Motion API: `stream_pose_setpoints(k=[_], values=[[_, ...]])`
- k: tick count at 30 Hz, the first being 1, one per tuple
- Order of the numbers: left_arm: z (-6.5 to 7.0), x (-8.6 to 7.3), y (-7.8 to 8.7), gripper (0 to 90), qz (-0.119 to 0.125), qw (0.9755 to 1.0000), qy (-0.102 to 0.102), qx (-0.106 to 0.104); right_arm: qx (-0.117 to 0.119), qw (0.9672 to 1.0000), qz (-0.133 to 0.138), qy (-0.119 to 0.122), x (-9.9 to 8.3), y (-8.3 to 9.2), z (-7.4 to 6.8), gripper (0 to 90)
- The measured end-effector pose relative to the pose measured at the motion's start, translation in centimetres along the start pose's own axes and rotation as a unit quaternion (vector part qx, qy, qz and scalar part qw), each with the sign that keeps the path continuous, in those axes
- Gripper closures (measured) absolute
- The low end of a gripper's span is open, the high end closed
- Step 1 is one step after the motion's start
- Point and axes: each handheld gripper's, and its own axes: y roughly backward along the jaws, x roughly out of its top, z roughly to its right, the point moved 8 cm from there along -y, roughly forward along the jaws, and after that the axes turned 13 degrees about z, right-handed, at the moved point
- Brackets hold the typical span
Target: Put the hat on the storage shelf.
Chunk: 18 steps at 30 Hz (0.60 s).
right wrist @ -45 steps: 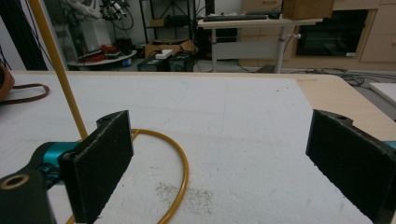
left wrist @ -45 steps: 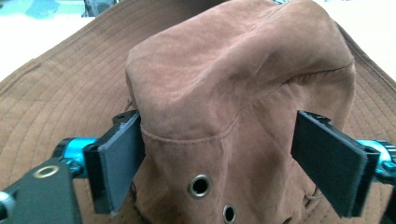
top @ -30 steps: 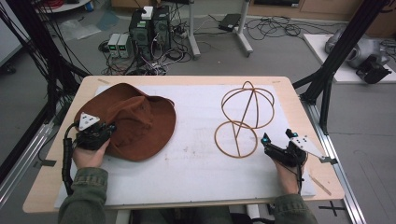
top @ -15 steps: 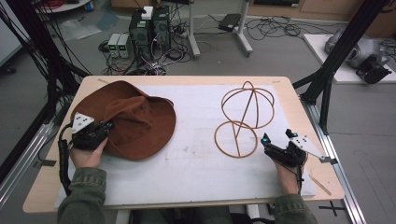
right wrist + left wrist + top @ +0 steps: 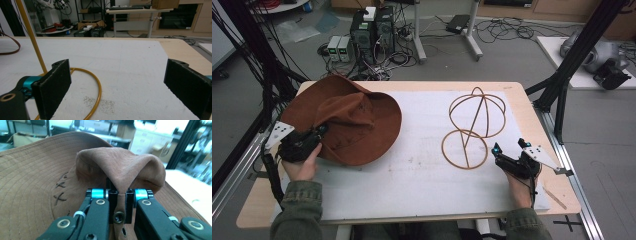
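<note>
Clearly the step in hand is lifting the brown hat (image 5: 344,120) so it can go onto the wire hat stand (image 5: 474,127). The left tool (image 5: 318,132) is clenched on a fold of the hat's crown, and in the left gripper view the suede bunches up directly ahead of the two jaws, pinched tight between them, with the brim (image 5: 30,177) spreading to that tool's left and beyond. From above, the hat looks tipped up on its far side, its near edge by the hand (image 5: 302,165) at the bench (image 5: 412,86). The right tool (image 5: 504,156) rests with its jaws spread wide and nothing between them; the stand's base ring (image 5: 96,92) lies just ahead of its left jaw, the upright rod (image 5: 31,35) rising beyond that. Next, I judge, the hat must be carried across toward the stand's domed top, while the released tool steadies the ring so the light frame does not tip.
</note>
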Motion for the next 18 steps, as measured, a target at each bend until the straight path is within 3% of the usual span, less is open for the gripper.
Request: stream_pose_setpoints(k=[8, 18], values=[[0.8, 2.1, 0.9, 87.1, 0.066, 0.9976, 0.016, -0.007, 0.000, 1.0000, 0.001, 0.001, 0.0, 0.0, 0.0, 6.6], [2.7, 4.2, 1.1, 87.1, 0.115, 0.9930, -0.007, -0.026, -0.001, 1.0000, 0.001, 0.000, 0.0, 0.1, 0.0, 6.6]])
